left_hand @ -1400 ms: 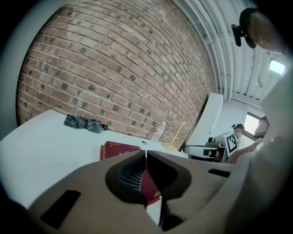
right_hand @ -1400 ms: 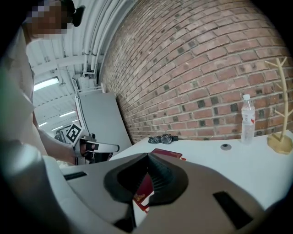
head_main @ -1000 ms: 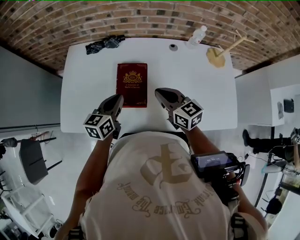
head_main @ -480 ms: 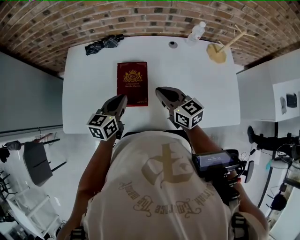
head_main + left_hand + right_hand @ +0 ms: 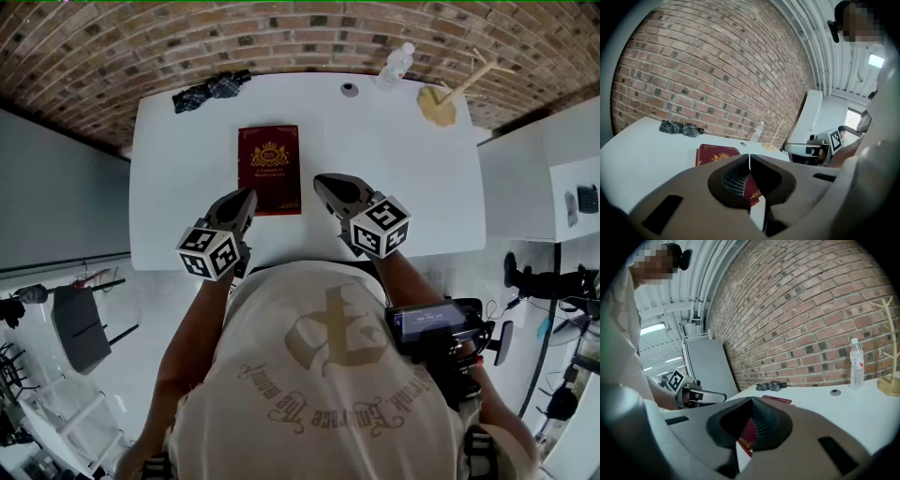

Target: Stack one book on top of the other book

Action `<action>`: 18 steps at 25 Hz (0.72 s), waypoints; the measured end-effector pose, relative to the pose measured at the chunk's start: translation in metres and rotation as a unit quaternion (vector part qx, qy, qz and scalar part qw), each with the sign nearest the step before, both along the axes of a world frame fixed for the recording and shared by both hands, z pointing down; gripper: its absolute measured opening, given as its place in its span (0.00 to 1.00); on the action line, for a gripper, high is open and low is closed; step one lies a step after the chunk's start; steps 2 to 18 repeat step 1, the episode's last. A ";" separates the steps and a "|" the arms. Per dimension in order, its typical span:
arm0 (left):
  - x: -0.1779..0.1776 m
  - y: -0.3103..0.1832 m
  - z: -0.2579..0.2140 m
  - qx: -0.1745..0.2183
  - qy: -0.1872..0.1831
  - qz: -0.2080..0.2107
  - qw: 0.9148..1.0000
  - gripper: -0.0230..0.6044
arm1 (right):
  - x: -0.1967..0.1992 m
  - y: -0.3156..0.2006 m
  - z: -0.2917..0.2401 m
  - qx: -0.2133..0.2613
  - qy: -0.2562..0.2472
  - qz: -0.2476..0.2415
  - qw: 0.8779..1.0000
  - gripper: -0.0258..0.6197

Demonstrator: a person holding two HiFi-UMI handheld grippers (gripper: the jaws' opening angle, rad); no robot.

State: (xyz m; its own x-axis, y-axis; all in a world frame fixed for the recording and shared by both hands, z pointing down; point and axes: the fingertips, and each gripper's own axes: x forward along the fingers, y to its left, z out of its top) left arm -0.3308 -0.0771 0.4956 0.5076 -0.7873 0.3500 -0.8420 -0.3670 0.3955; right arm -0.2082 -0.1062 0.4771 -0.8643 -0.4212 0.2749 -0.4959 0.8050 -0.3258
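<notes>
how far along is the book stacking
Done: probably the stacking itself. Only one red book shows on the white table. In the left gripper view it looks thick, so a second book may lie under it, but I cannot confirm that.
In hand: nothing. The left gripper and right gripper are both shut and empty, on the near side of the book.
Left: likely nothing, unless another book is out of view.

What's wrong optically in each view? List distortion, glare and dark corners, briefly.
Head view: fisheye bows the table edges and brick wall; light even, red book sharp. Left gripper view: barrel curve, black corners, the shut left claw fills the bottom. Right gripper view: same curve, dark rim; ceiling light glares at left.
</notes>
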 end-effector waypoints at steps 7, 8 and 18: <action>-0.001 0.000 0.000 0.000 0.000 0.000 1.000 0.08 | -0.001 0.000 0.000 0.000 0.000 0.000 1.000 0.07; -0.001 0.000 0.000 0.000 0.000 0.000 1.000 0.08 | -0.001 0.000 0.000 0.000 0.000 0.000 1.000 0.07; -0.001 0.000 0.000 0.000 0.000 0.000 1.000 0.08 | -0.001 0.000 0.000 0.000 0.000 0.000 1.000 0.07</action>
